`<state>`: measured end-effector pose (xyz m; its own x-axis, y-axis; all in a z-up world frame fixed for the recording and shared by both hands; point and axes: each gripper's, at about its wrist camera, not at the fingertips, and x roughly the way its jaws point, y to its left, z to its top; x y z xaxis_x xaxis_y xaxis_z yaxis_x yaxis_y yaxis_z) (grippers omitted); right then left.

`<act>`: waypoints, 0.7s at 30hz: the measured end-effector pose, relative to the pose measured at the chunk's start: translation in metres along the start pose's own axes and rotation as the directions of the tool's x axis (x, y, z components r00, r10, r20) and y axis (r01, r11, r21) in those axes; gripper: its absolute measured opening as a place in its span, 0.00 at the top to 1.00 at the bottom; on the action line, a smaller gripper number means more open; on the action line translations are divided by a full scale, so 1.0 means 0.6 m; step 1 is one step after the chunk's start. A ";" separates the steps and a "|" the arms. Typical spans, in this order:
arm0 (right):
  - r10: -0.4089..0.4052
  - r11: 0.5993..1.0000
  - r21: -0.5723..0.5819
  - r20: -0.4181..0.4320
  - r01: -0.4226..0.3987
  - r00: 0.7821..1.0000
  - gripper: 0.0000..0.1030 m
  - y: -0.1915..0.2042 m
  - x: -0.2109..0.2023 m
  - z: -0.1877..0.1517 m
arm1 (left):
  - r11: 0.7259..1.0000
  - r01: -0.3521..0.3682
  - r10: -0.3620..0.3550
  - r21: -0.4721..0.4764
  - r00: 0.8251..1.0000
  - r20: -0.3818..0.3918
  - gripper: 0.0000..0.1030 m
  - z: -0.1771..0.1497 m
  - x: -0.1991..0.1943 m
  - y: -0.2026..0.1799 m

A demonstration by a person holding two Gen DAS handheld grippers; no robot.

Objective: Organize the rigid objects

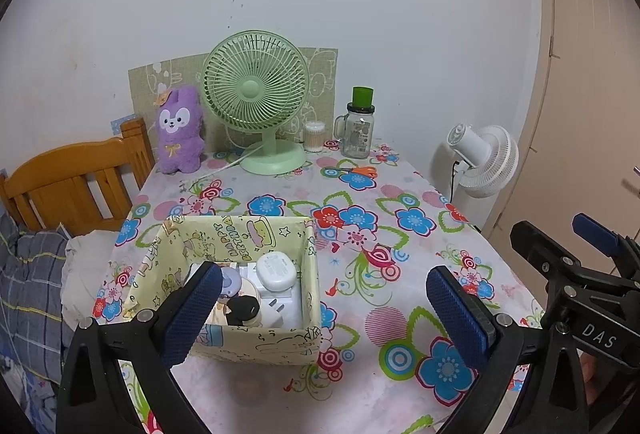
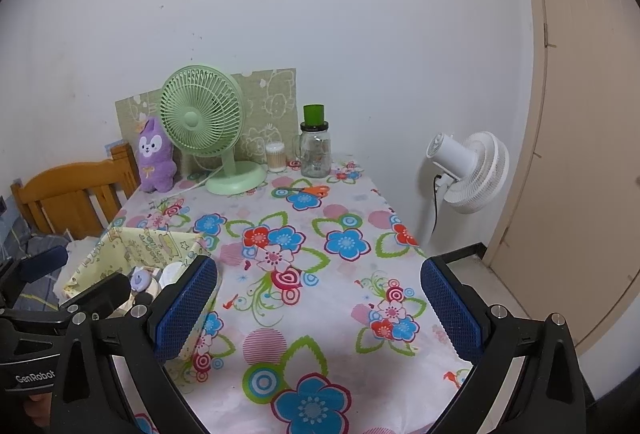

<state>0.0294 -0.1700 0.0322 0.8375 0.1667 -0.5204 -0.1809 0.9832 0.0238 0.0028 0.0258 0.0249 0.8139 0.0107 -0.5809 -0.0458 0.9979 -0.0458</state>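
A pale yellow birthday-print box (image 1: 256, 344) sits on the flowered table near its front left. Inside lie a white oval case (image 1: 276, 270), a white plug adapter (image 1: 276, 310), a small purple item (image 1: 230, 282) and a dark round thing (image 1: 244, 308). My left gripper (image 1: 324, 308) hovers open above the box's right front, holding nothing. My right gripper (image 2: 320, 308) is open over bare tablecloth to the right of the box (image 2: 136, 246). Orange-handled scissors (image 1: 354, 171) (image 2: 308, 190) lie at the far side.
Along the wall stand a green desk fan (image 1: 256, 101), a purple plush (image 1: 179, 131), a cotton-swab tub (image 1: 314, 137) and a glass jar with a green top (image 1: 358, 131). A white floor fan (image 2: 468, 173) is right of the table, a wooden bed frame (image 1: 76, 185) left.
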 end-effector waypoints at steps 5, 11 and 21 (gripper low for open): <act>-0.001 1.000 0.003 0.001 0.001 1.000 0.00 -0.001 0.000 0.000 | 1.000 0.002 -0.002 0.001 1.000 0.002 0.00 0.000 -0.001 0.001; 0.000 1.000 0.000 0.006 0.000 1.000 0.00 0.001 -0.002 -0.001 | 1.000 0.004 -0.004 0.002 1.000 0.000 0.00 0.000 -0.001 0.000; 0.001 1.000 -0.003 0.013 -0.001 1.000 0.00 0.008 -0.006 -0.003 | 1.000 0.011 -0.011 -0.005 1.000 -0.001 0.00 -0.002 -0.007 0.000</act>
<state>0.0246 -0.1661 0.0325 0.8438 0.1690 -0.5093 -0.1834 0.9828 0.0222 -0.0013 0.0259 0.0260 0.8140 -0.0004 -0.5808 -0.0397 0.9976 -0.0563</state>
